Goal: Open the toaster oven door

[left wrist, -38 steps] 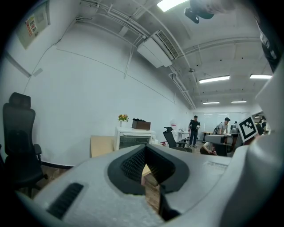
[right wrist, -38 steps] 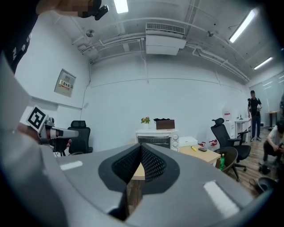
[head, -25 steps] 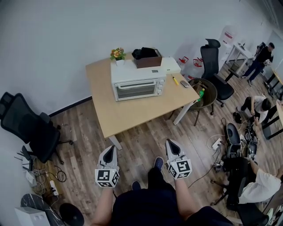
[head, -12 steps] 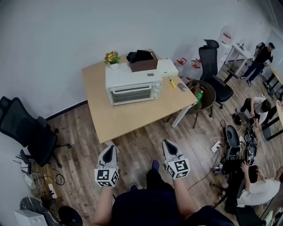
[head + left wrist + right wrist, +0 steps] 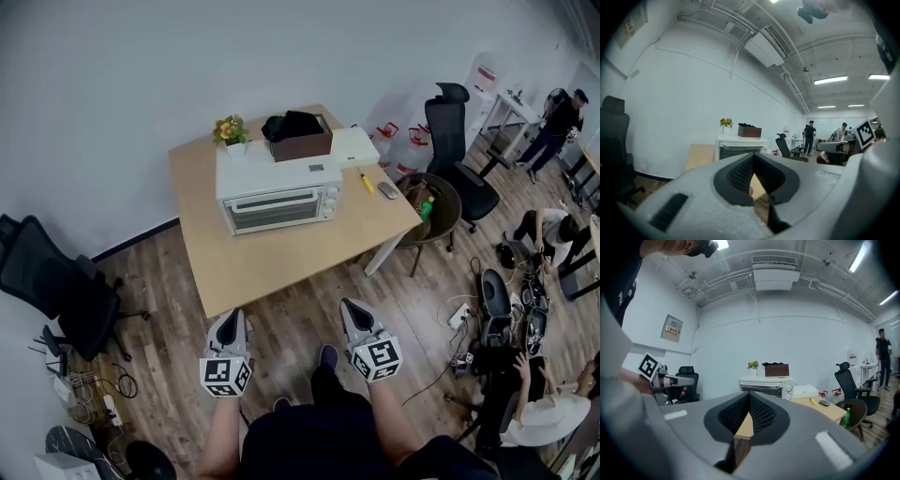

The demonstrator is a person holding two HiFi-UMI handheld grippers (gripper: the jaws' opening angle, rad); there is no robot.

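Observation:
The white toaster oven [image 5: 277, 202] stands on a light wooden table [image 5: 281, 258] with its glass door shut, facing me. It also shows far off in the left gripper view [image 5: 738, 146] and in the right gripper view [image 5: 766, 385]. My left gripper [image 5: 233, 315] and right gripper [image 5: 349, 306] hang close to my body over the wood floor, well short of the table's near edge. Both are shut with nothing between the jaws, as the left gripper [image 5: 753, 157] and the right gripper [image 5: 749, 396] show in their own views.
On the oven sit a flower pot [image 5: 230, 131] and a brown box [image 5: 300, 141]; a white box [image 5: 354, 145] and a yellow marker [image 5: 366, 181] lie beside it. Black office chairs stand at the left [image 5: 56, 281] and right [image 5: 455, 131]. People and cables [image 5: 506, 319] fill the right side.
The table and oven have slid slightly left and lower in the head view as my viewpoint shifted. Both grippers stay shut at about the same place by my body.

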